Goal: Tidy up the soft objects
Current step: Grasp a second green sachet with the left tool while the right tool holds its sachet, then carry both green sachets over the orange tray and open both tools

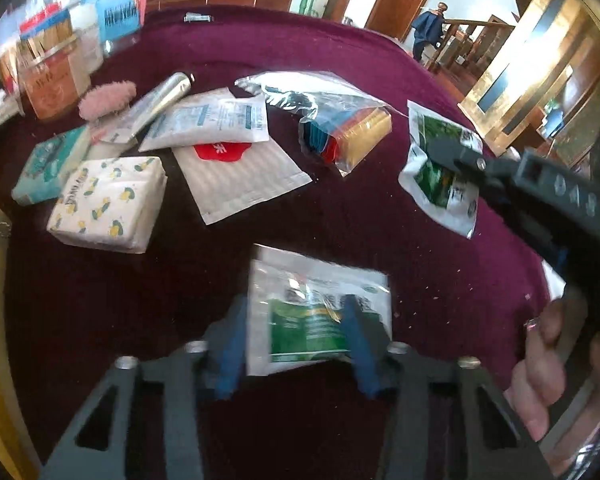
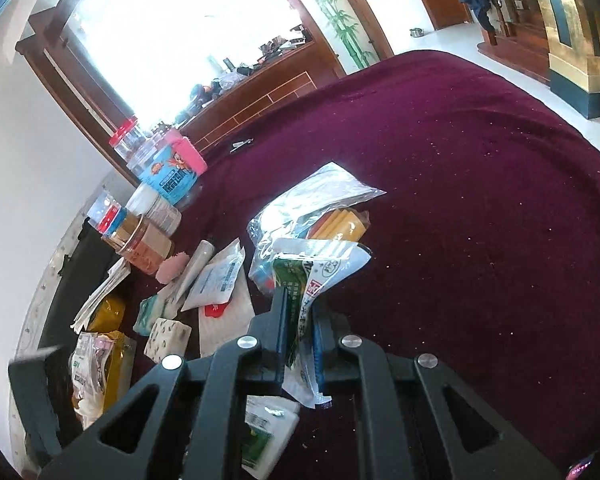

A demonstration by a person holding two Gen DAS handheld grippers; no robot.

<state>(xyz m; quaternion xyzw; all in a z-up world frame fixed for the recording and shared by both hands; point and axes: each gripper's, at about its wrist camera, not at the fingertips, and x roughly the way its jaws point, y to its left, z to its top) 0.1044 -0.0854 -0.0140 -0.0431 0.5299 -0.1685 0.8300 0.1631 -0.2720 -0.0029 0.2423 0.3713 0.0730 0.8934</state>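
Note:
A green and white packet (image 1: 312, 316) lies flat on the maroon tablecloth (image 1: 380, 216) between the blue pads of my left gripper (image 1: 296, 344), which is open around it. My right gripper (image 2: 300, 340) is shut on a second green and white packet (image 2: 304, 280) and holds it above the cloth; it also shows in the left wrist view (image 1: 440, 168). A lemon-print tissue pack (image 1: 108, 204), a white envelope with a red mark (image 1: 236, 176) and a white sachet (image 1: 208, 120) lie at the left.
A clear bag of yellow and blue sponges (image 1: 340, 132) lies mid-table. A pink puff (image 1: 108, 98), a silver tube (image 1: 164, 96) and a teal tissue pack (image 1: 48, 164) sit left. Jars and boxes (image 2: 148, 208) crowd the far left edge. Another packet (image 2: 264, 436) lies under my right gripper.

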